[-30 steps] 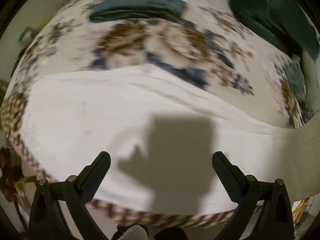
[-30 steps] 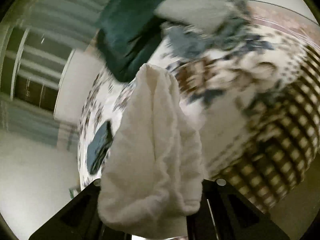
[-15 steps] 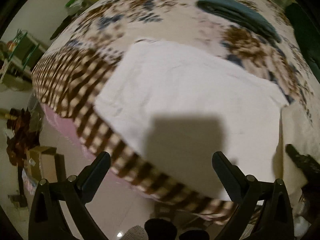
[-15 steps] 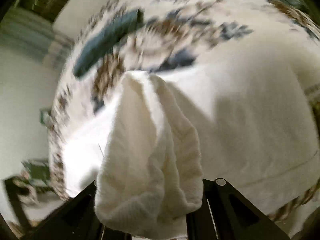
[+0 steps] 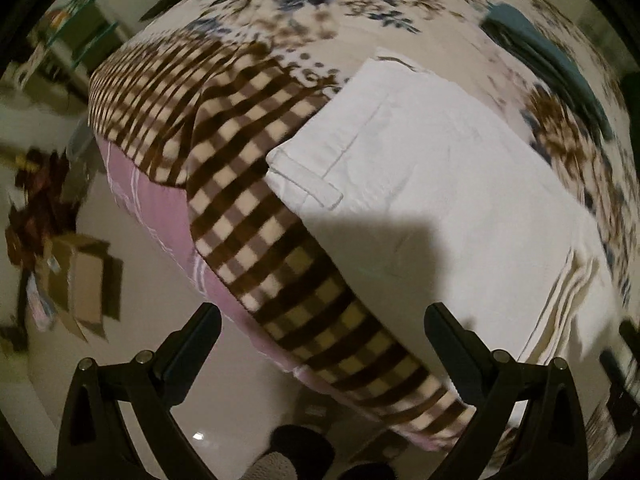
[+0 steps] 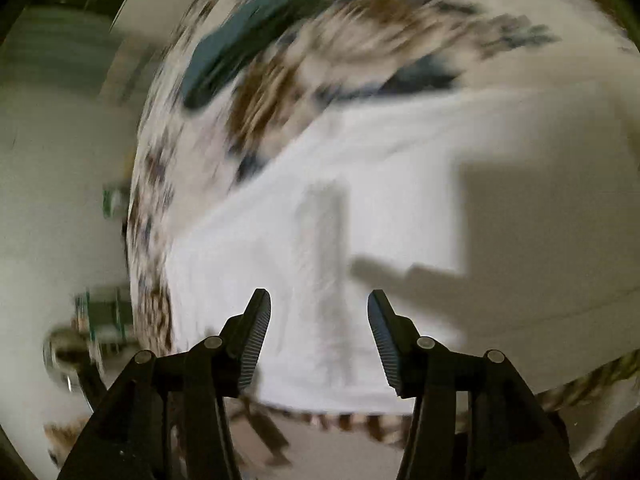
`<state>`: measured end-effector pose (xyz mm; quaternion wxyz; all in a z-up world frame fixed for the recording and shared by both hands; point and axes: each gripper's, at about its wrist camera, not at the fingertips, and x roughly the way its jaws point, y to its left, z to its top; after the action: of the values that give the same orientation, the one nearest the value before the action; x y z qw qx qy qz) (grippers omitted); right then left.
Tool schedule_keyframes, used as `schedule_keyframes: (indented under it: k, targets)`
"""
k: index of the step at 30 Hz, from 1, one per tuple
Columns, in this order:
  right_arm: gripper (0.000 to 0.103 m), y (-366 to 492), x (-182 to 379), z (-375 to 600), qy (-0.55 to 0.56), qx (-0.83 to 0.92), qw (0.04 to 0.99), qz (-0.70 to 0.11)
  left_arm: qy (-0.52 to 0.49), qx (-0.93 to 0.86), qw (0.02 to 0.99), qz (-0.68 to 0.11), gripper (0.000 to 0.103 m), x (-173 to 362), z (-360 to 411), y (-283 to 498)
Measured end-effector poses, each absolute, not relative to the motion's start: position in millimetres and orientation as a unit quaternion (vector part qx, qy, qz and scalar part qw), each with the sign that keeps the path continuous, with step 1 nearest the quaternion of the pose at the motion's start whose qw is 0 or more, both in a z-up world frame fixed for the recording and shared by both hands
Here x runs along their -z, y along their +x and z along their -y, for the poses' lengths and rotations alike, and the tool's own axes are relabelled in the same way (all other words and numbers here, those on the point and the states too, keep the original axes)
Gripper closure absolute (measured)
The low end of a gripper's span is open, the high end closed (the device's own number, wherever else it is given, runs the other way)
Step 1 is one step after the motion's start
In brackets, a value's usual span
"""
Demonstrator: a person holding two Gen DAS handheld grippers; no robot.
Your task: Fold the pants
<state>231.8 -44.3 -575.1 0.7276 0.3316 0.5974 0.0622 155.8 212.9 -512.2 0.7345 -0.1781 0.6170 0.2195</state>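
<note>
Right wrist view showed the right gripper [image 6: 318, 336], clamped on the white pants [image 6: 360, 208] half a second before, now jaws apart and empty, fold laid on the bed [image 5: 248, 184]; left gripper [image 5: 322, 344] jaws apart too.

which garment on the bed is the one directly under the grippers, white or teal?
The white pants, spread flat at the bed's near edge below both open hand-held grippers. The teal garment lies folded farther back on the floral blanket.

white pants [image 5: 432, 184] on a brown-checked, floral blanket [image 5: 256, 128]; teal folded cloth [image 5: 548, 60]; black tools
</note>
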Motion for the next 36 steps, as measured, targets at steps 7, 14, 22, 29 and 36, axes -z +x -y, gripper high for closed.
schedule_keyframes:
  k: [7, 14, 22, 29, 36]
  targets:
    - [0.063, 259, 648, 16, 0.276, -0.098, 0.659, -0.692, -0.315, -0.269, 0.712, -0.567, 0.0, 539, -245, 150]
    - [0.063, 248, 627, 46, 0.258, -0.1, 0.685, -0.674, -0.451, -0.223, 0.722, -0.474, 0.068, 557, -279, 152]
    - [0.063, 246, 634, 86, 0.261, -0.055, 0.677, -0.686, -0.481, -0.192, 0.718, -0.466, 0.041, 585, -302, 170]
    - [0.063, 245, 631, 81, 0.231, -0.05, 0.684, -0.69, -0.468, -0.176, 0.753, -0.428, 0.078, 570, -307, 181]
    - [0.027, 252, 620, 71, 0.101, 0.02, 0.707, -0.699, -0.358, -0.144, 0.834, -0.395, 0.088, 493, -267, 174]
